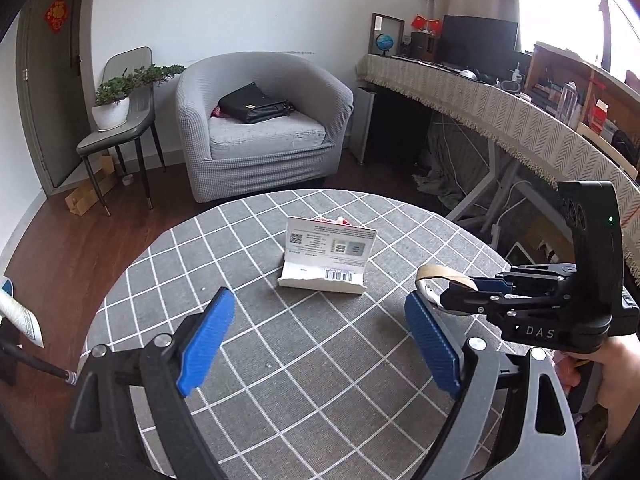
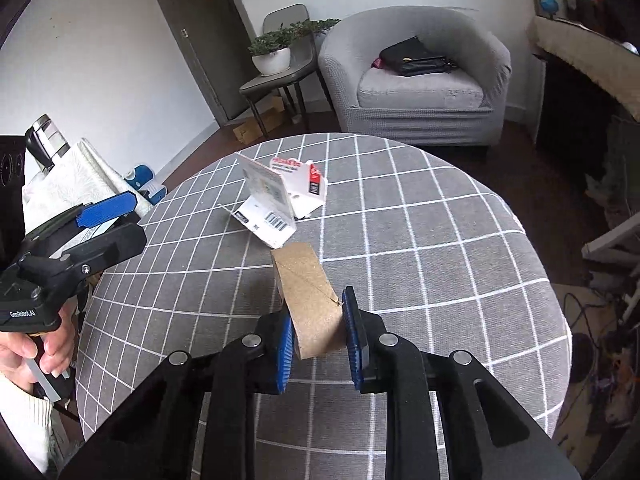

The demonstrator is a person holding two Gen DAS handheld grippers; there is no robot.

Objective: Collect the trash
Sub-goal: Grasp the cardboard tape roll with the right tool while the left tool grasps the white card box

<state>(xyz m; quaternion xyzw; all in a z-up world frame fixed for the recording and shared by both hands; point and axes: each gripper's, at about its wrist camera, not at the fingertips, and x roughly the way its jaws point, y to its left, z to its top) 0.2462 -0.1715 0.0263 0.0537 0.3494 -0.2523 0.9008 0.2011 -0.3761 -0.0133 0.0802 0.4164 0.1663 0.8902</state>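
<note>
Right wrist view: the right gripper [image 2: 316, 340] clamps a flattened cardboard tube [image 2: 310, 300] above the checked table [image 2: 440, 240]. The left gripper [image 1: 316, 336] stands wide and empty, facing the torn white box [image 1: 326, 256]. Next, probably, closing on that box; no bin visible.

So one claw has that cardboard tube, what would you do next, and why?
Probably bring the open left gripper forward onto the torn white carton. The right gripper is already shut on the cardboard tube, and the carton is the only trash seen left on the table.
</note>
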